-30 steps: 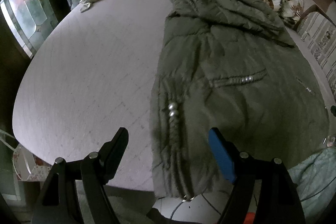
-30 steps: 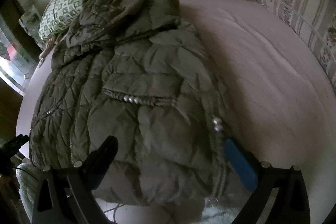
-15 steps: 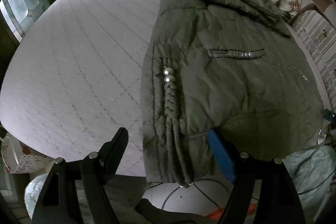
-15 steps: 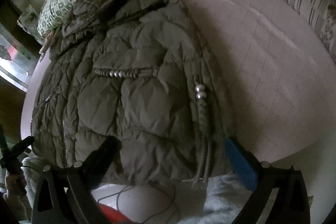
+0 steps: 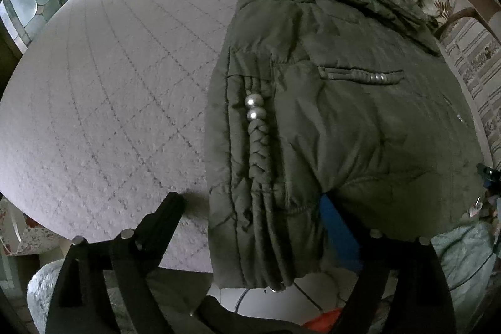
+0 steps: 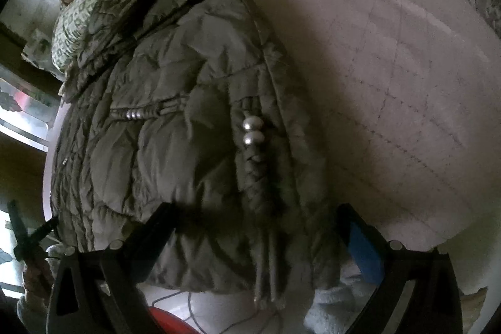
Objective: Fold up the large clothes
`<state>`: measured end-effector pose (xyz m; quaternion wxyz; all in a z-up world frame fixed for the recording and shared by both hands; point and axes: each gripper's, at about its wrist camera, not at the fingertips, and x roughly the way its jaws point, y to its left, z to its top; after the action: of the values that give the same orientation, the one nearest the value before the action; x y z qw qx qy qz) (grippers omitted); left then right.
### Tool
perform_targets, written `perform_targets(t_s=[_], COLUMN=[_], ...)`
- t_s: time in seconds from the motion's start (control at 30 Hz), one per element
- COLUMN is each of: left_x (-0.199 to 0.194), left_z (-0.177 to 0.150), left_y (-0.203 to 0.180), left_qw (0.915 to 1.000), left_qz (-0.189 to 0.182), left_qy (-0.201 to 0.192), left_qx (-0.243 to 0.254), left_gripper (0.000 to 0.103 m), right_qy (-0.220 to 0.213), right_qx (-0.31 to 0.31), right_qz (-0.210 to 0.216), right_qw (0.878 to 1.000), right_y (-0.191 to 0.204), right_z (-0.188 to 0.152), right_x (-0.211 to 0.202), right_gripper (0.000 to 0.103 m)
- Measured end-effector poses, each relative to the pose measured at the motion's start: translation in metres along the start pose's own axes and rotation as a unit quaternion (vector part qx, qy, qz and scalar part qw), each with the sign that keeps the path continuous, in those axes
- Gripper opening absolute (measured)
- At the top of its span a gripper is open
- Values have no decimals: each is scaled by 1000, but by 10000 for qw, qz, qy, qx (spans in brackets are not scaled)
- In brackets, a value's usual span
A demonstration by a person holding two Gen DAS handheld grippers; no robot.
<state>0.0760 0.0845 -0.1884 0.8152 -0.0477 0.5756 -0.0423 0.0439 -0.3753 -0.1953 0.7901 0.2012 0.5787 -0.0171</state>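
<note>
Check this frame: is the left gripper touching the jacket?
Cannot tell. In the left wrist view the opening left gripper straddles the jacket hem; fabric hides its blue fingertip, and the black one sits clear on the quilt.

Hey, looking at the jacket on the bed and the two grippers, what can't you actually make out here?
- Jacket hem, left wrist view: droops past the bed edge, so its underside is hidden.
- Left gripper, jaws opening: its blue finger is partly tucked behind the fabric; contact unclear.
- Right gripper, right wrist view: dim and blurred, so touch is unclear.
- Sleeves: not visible in either view.
</note>
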Motion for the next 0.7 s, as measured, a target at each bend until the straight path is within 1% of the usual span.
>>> perform_targets(t_s=[0.2, 0.37, 0.43, 0.5, 0.53, 0.63, 0.7], left_x=[9, 17, 20, 23, 22, 25, 26], left_z=[8, 6, 5, 4, -1, -2, -2], left_y=[-7, -18, -19, -20, -16, -16, -18], left_qw=[9999, 9999, 9998, 9998, 9998, 9999, 9996], left_qz=[82, 86, 49, 24, 29, 22, -38], left_qy=[-8, -125, -156, -151, -143, -73, -17], left_qx=[75, 74, 99, 100, 112, 155, 264], left_gripper=[95, 99, 101, 103, 103, 103, 103], right_qy=[107, 93, 96, 114, 118, 145, 163], right_qx=[-146, -221, -291, -372, -402, -451, -521], right_qz=[-85, -50, -4, -49, -58, -76, -105], right_qw=[9998, 9997, 9995, 9992, 9991, 9988, 9985], right_y=[6, 15, 19, 23, 24, 24, 26], right_z=[4, 5, 4, 3, 3, 3, 3], right_x=[4, 7, 8, 9, 10, 10, 10], right_gripper=[103, 103, 101, 98, 98, 95, 92])
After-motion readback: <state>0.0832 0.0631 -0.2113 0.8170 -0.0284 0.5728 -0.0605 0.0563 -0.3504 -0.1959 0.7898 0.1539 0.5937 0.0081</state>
